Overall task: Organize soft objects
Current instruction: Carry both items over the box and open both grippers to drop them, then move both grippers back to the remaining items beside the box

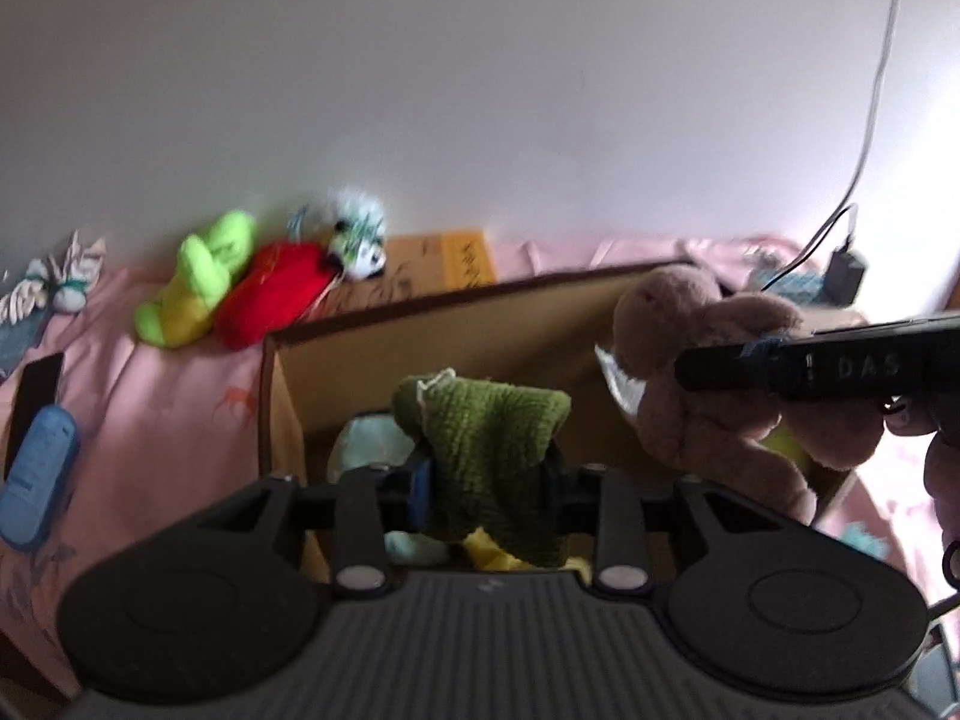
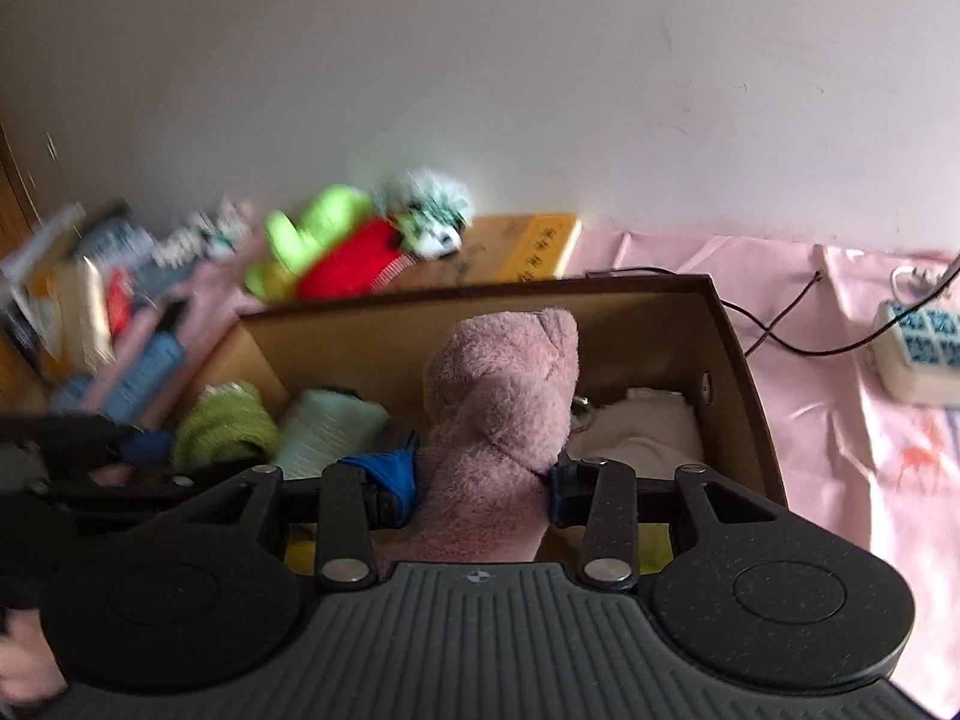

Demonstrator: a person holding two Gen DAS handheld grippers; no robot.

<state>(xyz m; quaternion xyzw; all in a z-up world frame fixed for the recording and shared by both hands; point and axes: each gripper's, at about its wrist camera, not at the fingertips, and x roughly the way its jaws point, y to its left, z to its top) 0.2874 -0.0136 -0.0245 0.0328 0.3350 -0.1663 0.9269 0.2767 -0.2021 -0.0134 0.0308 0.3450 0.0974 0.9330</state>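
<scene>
An open brown cardboard box (image 1: pixel 420 309) (image 2: pixel 741 360) stands on a pink bedsheet. In the left wrist view my left gripper (image 1: pixel 489 480) is shut on a dark green knitted cloth (image 1: pixel 492 450), holding it over the box's near left part. My right gripper (image 2: pixel 483 480) is shut on a pink-brown plush toy (image 2: pixel 504 408) above the middle of the box. From the left wrist, that toy (image 1: pixel 690 336) hangs at the right. Inside the box lie a pale mint item (image 2: pixel 330 426), a white soft piece (image 2: pixel 642 426) and something yellow.
Beyond the box, by the white wall, lie a lime-green plush (image 1: pixel 198 276), a red plush (image 1: pixel 270 300) and a black-and-white toy (image 1: pixel 360 240) beside an orange book (image 1: pixel 465 261). A blue object (image 1: pixel 36 474) lies left; a power strip (image 2: pixel 918 354) and cables lie right.
</scene>
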